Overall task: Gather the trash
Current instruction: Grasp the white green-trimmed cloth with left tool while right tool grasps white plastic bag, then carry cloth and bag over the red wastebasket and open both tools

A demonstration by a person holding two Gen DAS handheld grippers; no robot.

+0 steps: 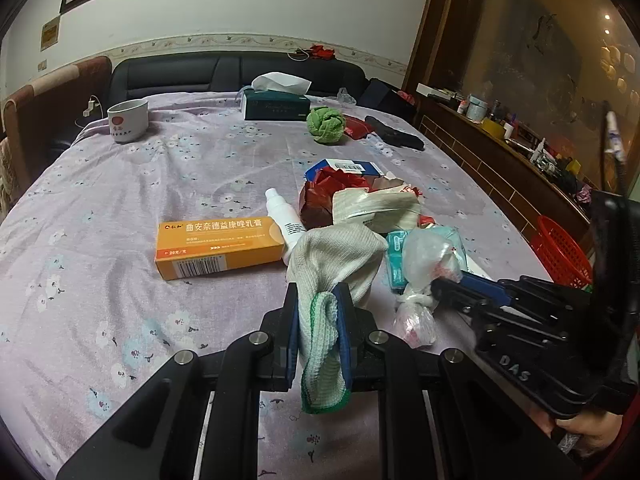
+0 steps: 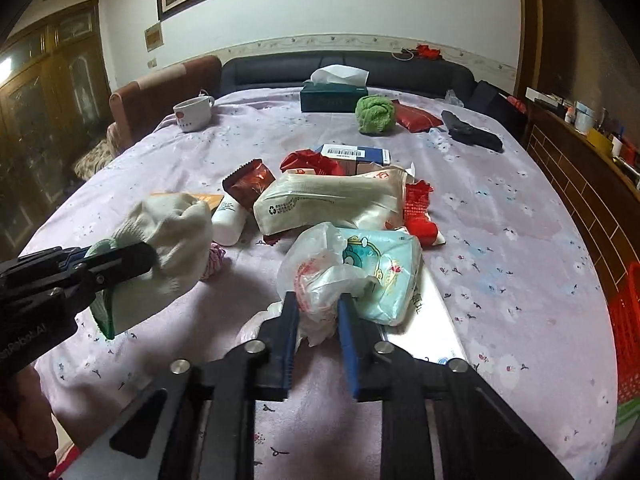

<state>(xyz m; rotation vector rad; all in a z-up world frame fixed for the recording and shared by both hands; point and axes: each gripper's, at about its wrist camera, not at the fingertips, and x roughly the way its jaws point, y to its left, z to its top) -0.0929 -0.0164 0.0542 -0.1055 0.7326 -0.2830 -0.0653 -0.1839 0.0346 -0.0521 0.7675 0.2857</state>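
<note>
My left gripper [image 1: 318,304] is shut on a white knit glove with a green cuff [image 1: 332,256], held just above the table; the glove also shows in the right wrist view [image 2: 168,236]. My right gripper [image 2: 318,306] is closed on a crumpled clear plastic bag with red print [image 2: 320,276], which also shows in the left wrist view [image 1: 424,264]. The bag lies against a teal tissue pack [image 2: 384,272]. Behind lie a beige paper package [image 2: 328,200], red wrappers [image 2: 250,184], a white bottle [image 1: 284,216] and an orange medicine box [image 1: 218,250].
The table wears a lilac flowered cloth [image 1: 120,200]. A white mug [image 1: 128,120], a green tissue box [image 1: 276,106], a green cloth ball [image 1: 326,124] and a black object [image 1: 394,132] sit at the back. A red basket [image 1: 564,252] stands off the right edge.
</note>
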